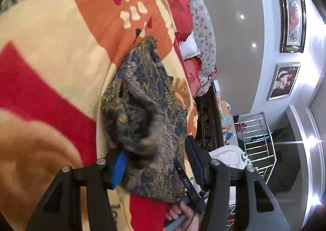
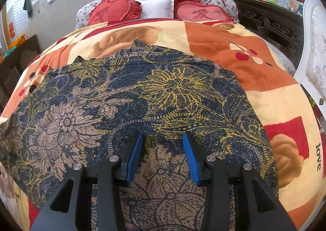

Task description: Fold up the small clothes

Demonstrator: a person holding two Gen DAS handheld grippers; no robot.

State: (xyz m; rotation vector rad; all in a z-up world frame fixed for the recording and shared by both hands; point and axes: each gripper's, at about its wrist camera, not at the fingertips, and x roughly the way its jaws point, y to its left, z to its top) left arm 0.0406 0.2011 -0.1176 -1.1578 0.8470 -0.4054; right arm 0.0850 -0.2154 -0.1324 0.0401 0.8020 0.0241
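Left wrist view: floral garment [image 1: 146, 113] bunched, blurred between left gripper [image 1: 156, 161] fingers (edges hidden).

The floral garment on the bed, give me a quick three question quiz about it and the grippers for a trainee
1. True or false: the right gripper has its jaws open above the floral garment.
2. What lies directly under the garment: A the blanket, B a wooden table, C a chair?
3. What shape are the red cushions at the head of the bed?

Key: 1 true; 2 A; 3 heart.
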